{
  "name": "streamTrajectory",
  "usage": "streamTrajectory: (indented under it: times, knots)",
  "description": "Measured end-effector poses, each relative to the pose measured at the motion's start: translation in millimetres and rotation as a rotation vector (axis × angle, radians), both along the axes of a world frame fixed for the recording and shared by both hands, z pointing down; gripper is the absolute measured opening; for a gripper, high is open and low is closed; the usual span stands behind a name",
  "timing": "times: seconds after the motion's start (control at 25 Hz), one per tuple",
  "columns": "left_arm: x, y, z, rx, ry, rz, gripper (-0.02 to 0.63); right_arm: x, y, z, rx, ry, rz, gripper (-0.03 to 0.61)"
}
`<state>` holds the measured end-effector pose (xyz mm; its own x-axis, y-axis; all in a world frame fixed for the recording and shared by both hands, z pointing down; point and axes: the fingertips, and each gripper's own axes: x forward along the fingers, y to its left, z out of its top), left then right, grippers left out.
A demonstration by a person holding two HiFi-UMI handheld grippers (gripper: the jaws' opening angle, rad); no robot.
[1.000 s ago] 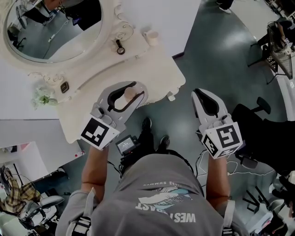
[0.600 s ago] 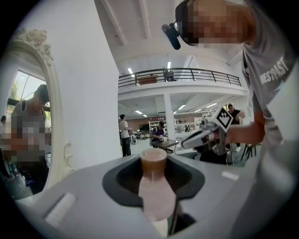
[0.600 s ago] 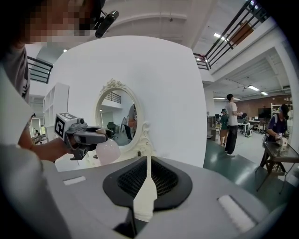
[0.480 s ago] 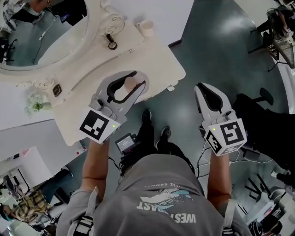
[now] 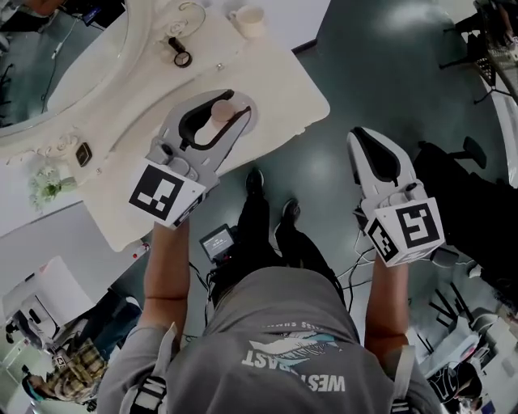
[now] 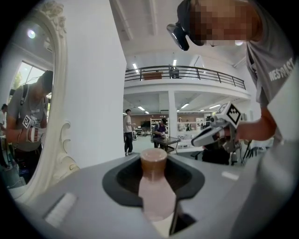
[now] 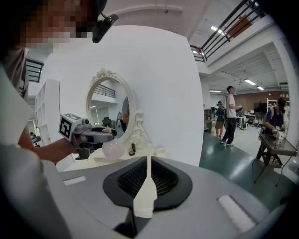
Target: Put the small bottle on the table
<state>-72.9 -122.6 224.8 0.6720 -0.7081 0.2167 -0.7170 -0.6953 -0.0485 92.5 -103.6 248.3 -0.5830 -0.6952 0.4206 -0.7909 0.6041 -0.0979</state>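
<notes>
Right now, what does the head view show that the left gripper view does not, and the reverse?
Only the head view: the white tabletop with a cup near the wall. Only the left gripper view: a balcony railing and people standing far behind. Both: the small bottle between the left gripper's jaws, and the right gripper.

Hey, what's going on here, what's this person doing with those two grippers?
A person stands at a white vanity table with a gripper in each hand. The left gripper is shut on a small pink bottle with a brown cap, holding it over the tabletop; it has not been let go. The right gripper is shut and empty, out over the floor beside the table.
</notes>
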Motion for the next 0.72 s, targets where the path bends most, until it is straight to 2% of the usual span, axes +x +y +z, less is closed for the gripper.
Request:
streamTrajectory:
  times: [0.72]
  knots:
    - [-2, -65, 93, -0.095, 0.002, 0.014, 0.126, 3, -25, 70, -0.099, 0.045, 0.046, 0.028]
